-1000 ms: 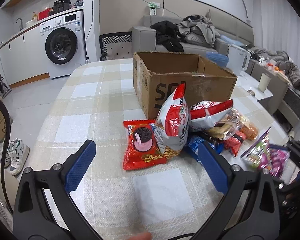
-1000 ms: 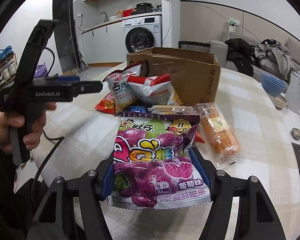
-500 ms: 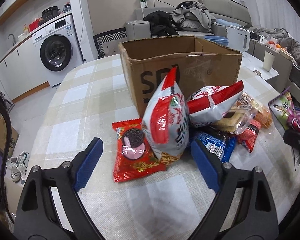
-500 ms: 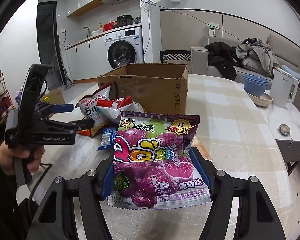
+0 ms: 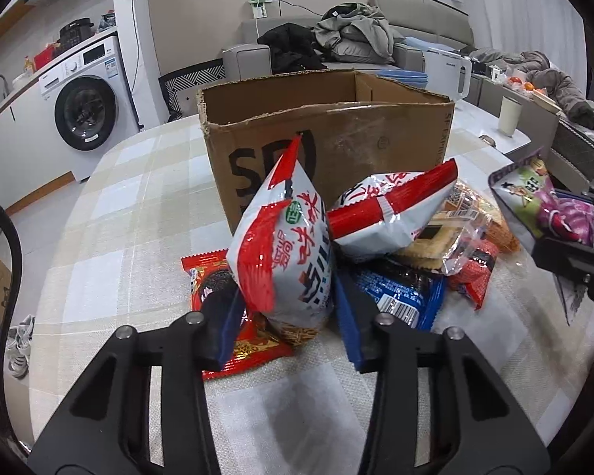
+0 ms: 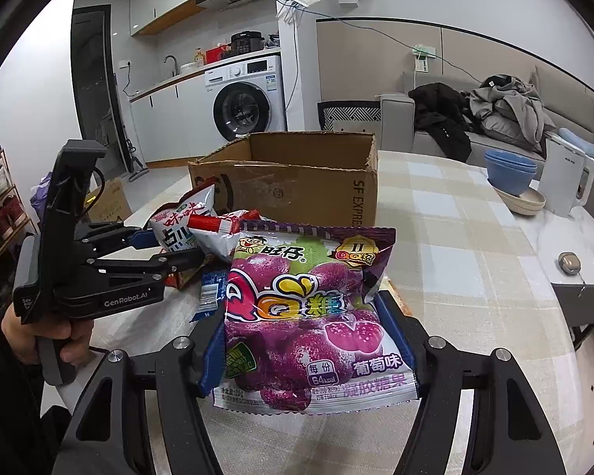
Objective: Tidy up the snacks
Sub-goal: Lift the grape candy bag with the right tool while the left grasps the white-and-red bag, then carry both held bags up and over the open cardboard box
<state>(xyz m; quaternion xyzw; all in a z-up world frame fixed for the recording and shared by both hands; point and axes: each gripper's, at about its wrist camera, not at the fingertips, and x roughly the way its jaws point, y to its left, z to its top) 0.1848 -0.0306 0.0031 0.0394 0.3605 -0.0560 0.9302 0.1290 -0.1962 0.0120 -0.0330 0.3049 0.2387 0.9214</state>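
Snacks lie heaped on the desk at the cardboard box's 6 o'clock; left gripper jaws closing around the upright red-and-white chip bag, so pinch low and lift straight, while right gripper clenches the purple gummy bag.

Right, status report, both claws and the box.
Left claw closing around the upright red-and-white chip bag. Right claw shut on the purple gummy bag. Cardboard box open behind the snack pile; nothing blocking it.
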